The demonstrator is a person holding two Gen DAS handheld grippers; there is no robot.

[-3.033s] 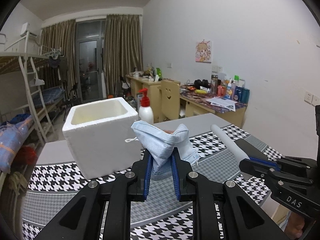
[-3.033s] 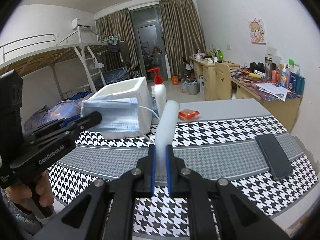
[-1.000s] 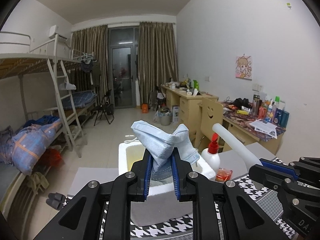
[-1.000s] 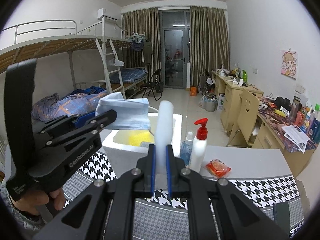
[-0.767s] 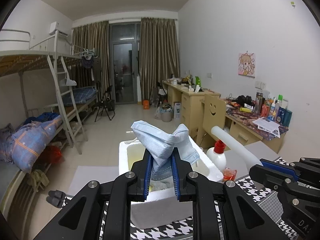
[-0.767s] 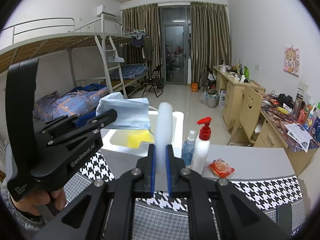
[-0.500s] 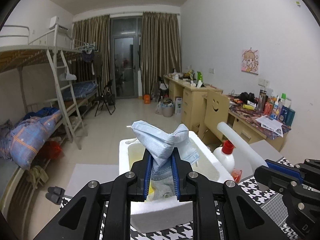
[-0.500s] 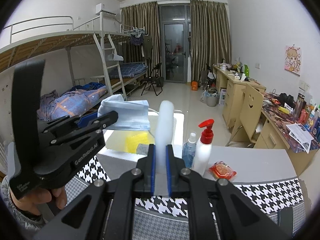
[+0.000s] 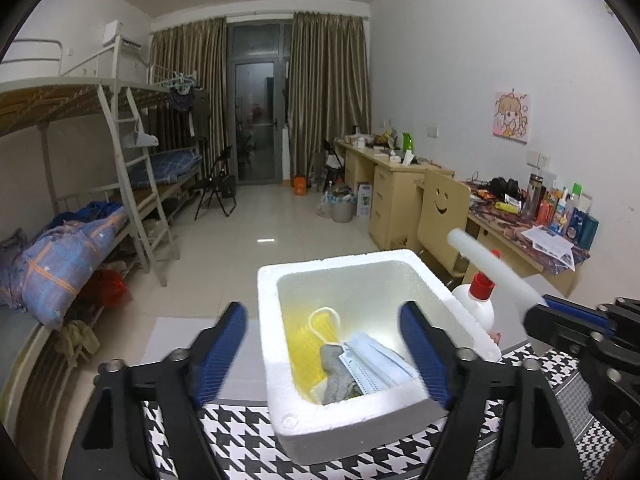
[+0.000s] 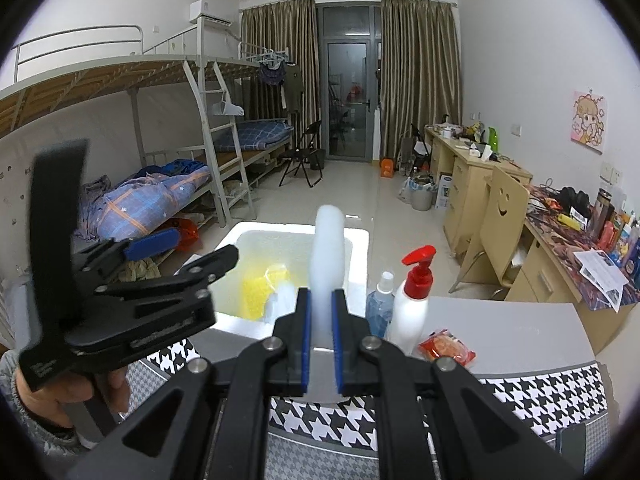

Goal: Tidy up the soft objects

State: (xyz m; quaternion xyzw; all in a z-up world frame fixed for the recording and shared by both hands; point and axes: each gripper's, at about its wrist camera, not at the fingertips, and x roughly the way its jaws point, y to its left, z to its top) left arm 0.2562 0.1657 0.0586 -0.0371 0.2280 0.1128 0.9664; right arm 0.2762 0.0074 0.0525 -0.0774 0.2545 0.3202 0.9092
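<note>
Dropped a moment ago from the left tongs (image 9: 320, 340): a blue surgical mask (image 9: 374, 366), now lying inside the white foam box (image 9: 352, 428) on top of a grey cloth (image 9: 336, 376) and something yellow (image 9: 304, 344), one ear loop curling up over the pile. Left tongs sprung apart within the last half second, now standing wide on either side of the box's opening with nothing between the blue pads (image 9: 420, 344). One soft item filed, then, and that hand free for the next. Right tongs (image 10: 321, 354) clamped narrow on a white foam tube (image 10: 328, 264), held upright just short of the box and pointing toward it; likely next in line for the same box, though long enough to need tipping in end first. Beside the box on the houndstooth-covered surface (image 10: 540, 396): a white pump bottle with a red head (image 10: 412, 308), a small clear spray bottle (image 10: 380, 304), and a red snack packet (image 10: 446, 346), none of them soft goods and all apparently left alone. In the right view, a hand (image 10: 76, 392) wrapped around the left tool's grip.
</note>
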